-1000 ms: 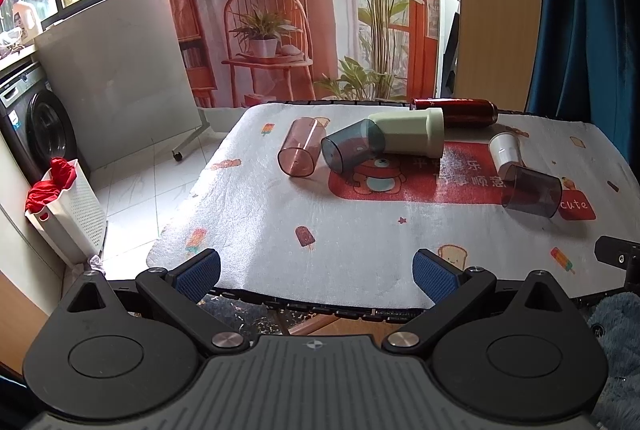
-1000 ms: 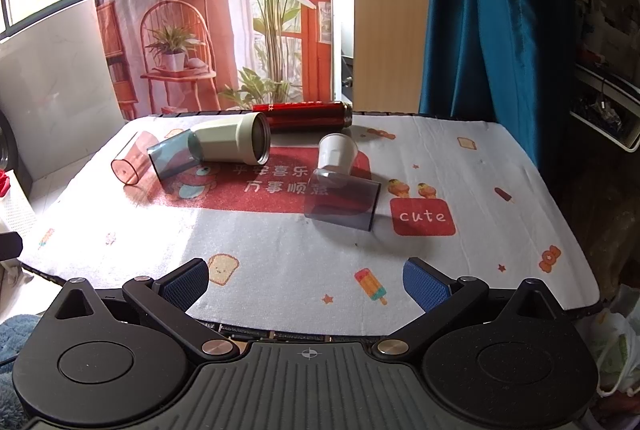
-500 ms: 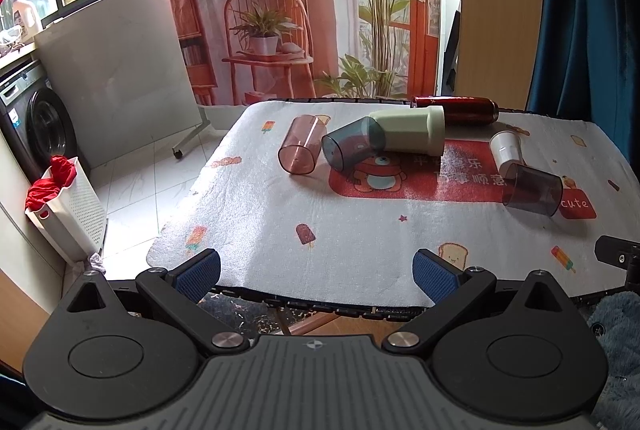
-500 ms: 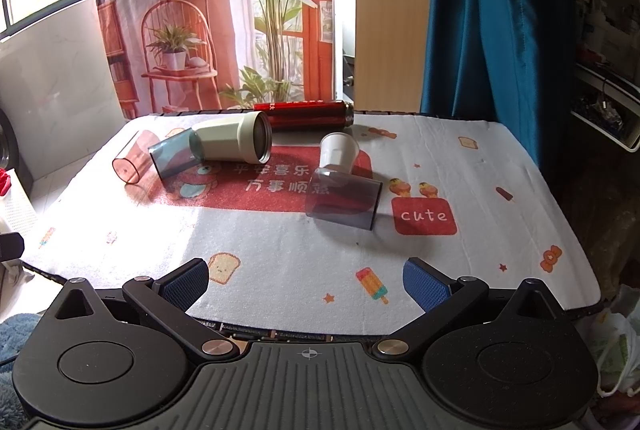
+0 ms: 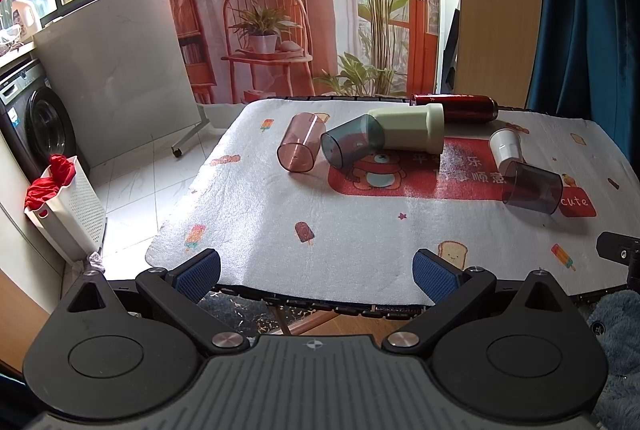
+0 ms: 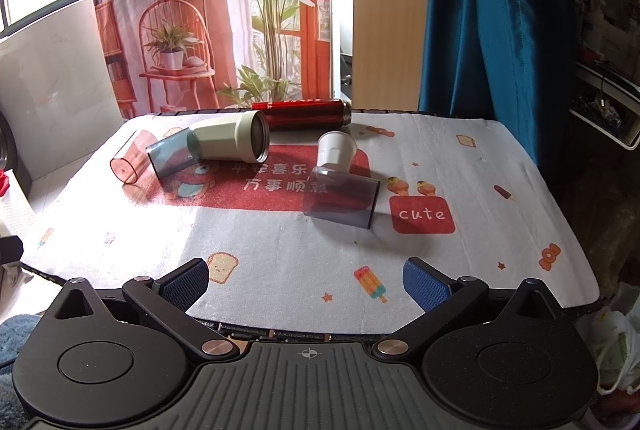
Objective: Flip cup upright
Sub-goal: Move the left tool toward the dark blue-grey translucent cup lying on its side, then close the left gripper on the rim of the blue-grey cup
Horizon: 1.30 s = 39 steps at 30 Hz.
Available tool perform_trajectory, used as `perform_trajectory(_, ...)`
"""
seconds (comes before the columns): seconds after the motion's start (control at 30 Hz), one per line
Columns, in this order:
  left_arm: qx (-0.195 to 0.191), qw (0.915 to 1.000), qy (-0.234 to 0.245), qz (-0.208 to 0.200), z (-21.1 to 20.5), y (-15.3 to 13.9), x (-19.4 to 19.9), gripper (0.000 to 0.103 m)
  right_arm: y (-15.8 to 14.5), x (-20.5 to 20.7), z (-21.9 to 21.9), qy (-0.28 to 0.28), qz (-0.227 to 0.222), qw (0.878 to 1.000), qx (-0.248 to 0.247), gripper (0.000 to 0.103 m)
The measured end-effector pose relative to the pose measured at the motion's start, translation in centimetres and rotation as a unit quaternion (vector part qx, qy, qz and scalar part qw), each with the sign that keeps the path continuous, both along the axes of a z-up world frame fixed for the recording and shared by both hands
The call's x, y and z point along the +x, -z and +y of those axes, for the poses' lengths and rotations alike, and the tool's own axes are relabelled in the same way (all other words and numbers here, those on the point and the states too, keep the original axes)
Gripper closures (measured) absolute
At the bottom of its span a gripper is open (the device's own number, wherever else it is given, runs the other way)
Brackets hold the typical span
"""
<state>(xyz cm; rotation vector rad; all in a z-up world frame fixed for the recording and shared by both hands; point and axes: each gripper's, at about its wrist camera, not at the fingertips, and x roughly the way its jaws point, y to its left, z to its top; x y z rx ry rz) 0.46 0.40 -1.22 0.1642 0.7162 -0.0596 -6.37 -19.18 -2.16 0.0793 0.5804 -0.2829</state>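
Nothing has shifted — both hand-held grippers, left [image 5: 316, 266] and right [image 6: 306, 280], hang wide at the mat's [image 5: 280, 230] near edge.

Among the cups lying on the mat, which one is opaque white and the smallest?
The small white paper cup, lying against the smoky grey transparent cup; the other cups are larger or see-through.

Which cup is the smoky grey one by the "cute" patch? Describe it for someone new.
On the table mat, find the red "cute" patch. Just left of it lies the grey tumbler, on its side. Unlike the small white cup behind it, it is see-through and dark.
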Motion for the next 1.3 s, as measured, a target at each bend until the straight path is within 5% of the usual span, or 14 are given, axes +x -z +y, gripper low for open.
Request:
perform_trajectory(0.33,0.004,0.9998,0.001,0.018,0.8,1.5,2.9,0.0,0.1,2.2,-1.3,-0.014,-0.002,1.0,0.017,0.0)
perform_trajectory(0.77,0.021,0.9995,-0.014,0.021,3.7,5.2,12.2,0.001,3.6,8.6,-1.2,-0.035,0.023,0.998,0.039,0.0)
perform_trajectory(1.0,0.029,0.9965,0.07,-0.037,1.1,5.5,18.8,0.008,5.5,10.2,-2.5,-0.025,0.048,0.997,0.06,0.0)
perform_trajectory(1.3,0.035,0.9892,0.142,-0.013,-4.2,8.5,27.9,0.021,7.2,11.5,-4.8,-0.017,0.076,0.994,0.079,0.0)
